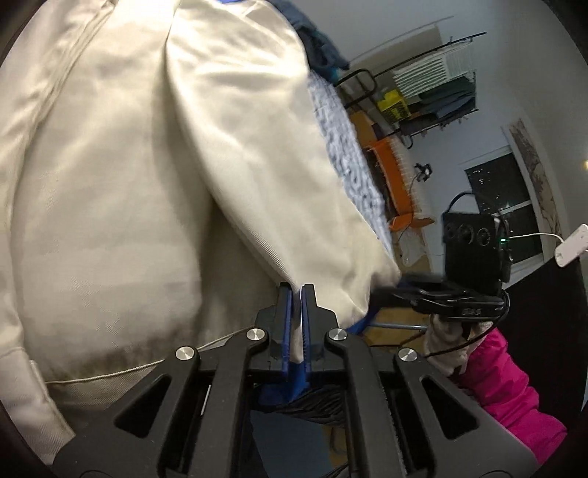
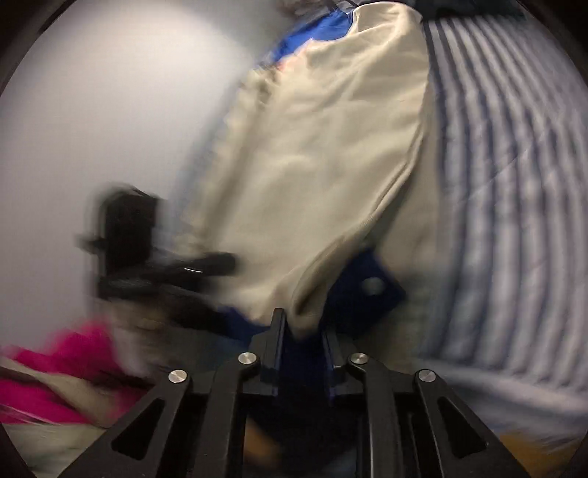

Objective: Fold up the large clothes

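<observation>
A large cream garment (image 1: 154,176) fills most of the left wrist view and hangs up in the air. My left gripper (image 1: 297,290) is shut on its lower edge. In the right wrist view, which is motion-blurred, the same cream garment (image 2: 323,165) hangs with blue fabric (image 2: 316,33) at its top. My right gripper (image 2: 303,323) is pinched on a bunched edge of it. The right gripper also shows in the left wrist view (image 1: 441,294) on the right, held by a hand with a pink sleeve (image 1: 514,404). The left gripper shows blurred in the right wrist view (image 2: 154,264).
A blue-and-white striped bedcover (image 2: 514,220) lies at the right. A light blue knit fabric (image 1: 349,154) lies behind the garment. Beyond are an orange frame (image 1: 393,165), a drying rack with clothes (image 1: 433,95), a dark window (image 1: 503,198) and a white wall (image 2: 110,128).
</observation>
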The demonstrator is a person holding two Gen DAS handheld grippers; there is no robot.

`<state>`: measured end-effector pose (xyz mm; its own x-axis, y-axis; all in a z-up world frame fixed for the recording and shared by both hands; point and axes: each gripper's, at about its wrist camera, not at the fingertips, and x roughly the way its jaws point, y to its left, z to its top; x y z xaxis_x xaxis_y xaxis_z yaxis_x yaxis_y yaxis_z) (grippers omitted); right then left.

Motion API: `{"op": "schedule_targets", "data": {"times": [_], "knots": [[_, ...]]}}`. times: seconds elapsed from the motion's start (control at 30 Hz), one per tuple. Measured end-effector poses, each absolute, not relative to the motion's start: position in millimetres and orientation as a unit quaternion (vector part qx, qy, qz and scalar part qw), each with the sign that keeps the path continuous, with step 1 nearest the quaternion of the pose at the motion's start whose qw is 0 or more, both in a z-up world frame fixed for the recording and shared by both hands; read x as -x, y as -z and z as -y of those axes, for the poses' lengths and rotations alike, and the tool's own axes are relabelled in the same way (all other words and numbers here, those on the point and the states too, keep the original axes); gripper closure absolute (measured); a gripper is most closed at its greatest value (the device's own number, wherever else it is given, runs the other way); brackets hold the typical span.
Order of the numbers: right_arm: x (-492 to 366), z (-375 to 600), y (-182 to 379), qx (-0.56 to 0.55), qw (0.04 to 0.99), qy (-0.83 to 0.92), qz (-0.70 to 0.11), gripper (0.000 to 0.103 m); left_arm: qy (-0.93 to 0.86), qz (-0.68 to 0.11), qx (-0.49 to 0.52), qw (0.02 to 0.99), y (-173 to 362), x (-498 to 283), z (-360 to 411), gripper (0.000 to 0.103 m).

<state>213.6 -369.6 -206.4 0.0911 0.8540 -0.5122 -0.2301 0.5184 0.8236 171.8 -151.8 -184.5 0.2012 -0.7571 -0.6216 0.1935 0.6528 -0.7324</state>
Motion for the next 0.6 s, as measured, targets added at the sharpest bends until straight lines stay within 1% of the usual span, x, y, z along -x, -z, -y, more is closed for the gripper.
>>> {"op": "schedule_targets", "data": {"times": [0.1,0.17,0.3,0.47,0.57,0.6], "knots": [[-211,388,218,-0.299,0.686,-0.364,-0.554,0.089,0.322,-0.536,0.251,0.739,187,-175,152,0.101],[-211,399,236,-0.304,0.682,-0.322,-0.581,0.091,0.315,-0.551,0.252,0.730,199,-176,153,0.101],[-205,390,242,-0.247,0.691,-0.301,-0.609,0.093,0.302,-0.566,0.231,0.731,211,-175,162,0.100],[-205,374,240,-0.190,0.694,-0.296,-0.628,0.093,0.294,-0.562,0.207,0.744,203,-172,165,0.100],[-204,375,224,-0.176,0.715,-0.303,-0.605,0.083,0.287,-0.555,0.196,0.756,195,-166,161,0.100],[-205,377,219,-0.172,0.724,-0.303,-0.595,0.072,0.282,-0.552,0.191,0.761,191,-163,158,0.100]]}}
